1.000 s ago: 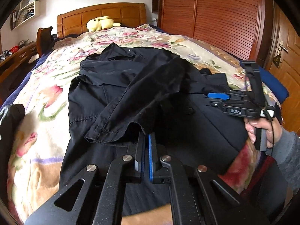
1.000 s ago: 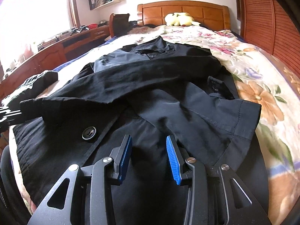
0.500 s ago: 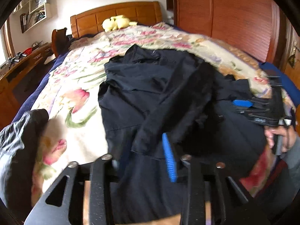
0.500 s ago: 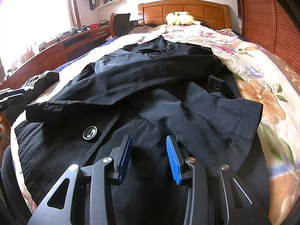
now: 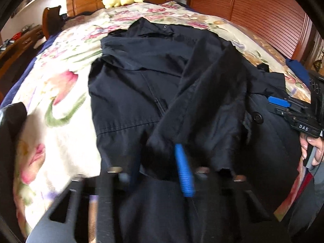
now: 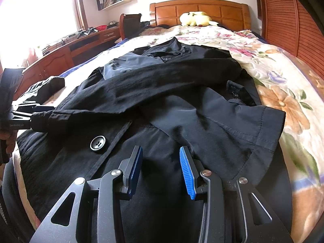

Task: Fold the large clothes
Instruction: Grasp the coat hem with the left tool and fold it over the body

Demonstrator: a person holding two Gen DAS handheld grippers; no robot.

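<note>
Spreading across most of the floral bedspread (image 6: 283, 85), the black coat (image 5: 141, 93) lies flat with its collar toward the wooden headboard (image 6: 202, 10). Compared with a second ago, your left gripper (image 5: 158, 166) has let go of the sleeve cuff (image 5: 182, 154) it was clamped on, slid off to the left and dipped lower; the sleeve now lies draped across the coat's front. Its jaws are closing again right now, the cuff's edge lying between the blue pads (image 5: 183, 172), though the blur keeps me from saying whether they press it. Your right gripper (image 6: 160, 168) has not budged: it hovers low over the coat's front panel, tilted down, jaws standing partly apart with nothing gripped between them. From the left view, your right hand (image 5: 311, 149) shows wrapped around its handle at the bed's right edge. A big dark button (image 6: 97, 142) sits just left of the right gripper's tips. Over by the headboard, a yellow plush toy (image 6: 194, 18) rests on the bedding; a louvred wooden wardrobe (image 5: 263, 10) runs along the right, and a desk (image 6: 66, 48) under the bright window lines the left.
</note>
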